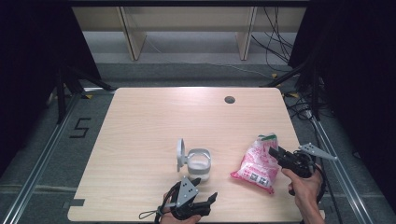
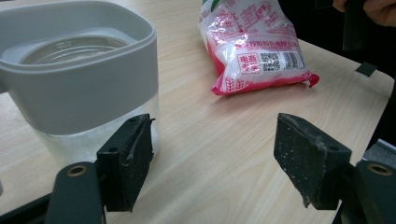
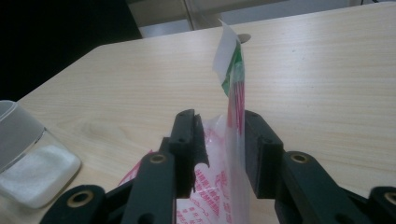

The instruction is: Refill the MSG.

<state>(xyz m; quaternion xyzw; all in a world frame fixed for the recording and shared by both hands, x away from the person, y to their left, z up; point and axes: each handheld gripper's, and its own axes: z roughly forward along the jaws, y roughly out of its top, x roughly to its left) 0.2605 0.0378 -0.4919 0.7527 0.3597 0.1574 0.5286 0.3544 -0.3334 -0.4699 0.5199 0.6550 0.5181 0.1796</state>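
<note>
A pink and white plastic bag [image 1: 256, 164] lies on the wooden table [image 1: 154, 121] at the front right. My right gripper [image 1: 274, 152] is at its upper edge. In the right gripper view the bag's thin top edge [image 3: 235, 84] stands upright between the jaws of the right gripper [image 3: 224, 140]; it lies against one pad and a gap shows at the other. A clear container [image 1: 199, 163] with a grey rim and a raised lid [image 1: 180, 153] stands in the middle. My left gripper [image 1: 204, 190] is just in front of it, open wide [image 2: 215, 154], with one jaw beside the container [image 2: 79, 79].
The bag [image 2: 254, 46] lies past the container's right side in the left gripper view. A round cable hole [image 1: 229, 99] sits near the table's far edge. Cables and stand legs crowd the floor to the right. The table's front edge is close under both hands.
</note>
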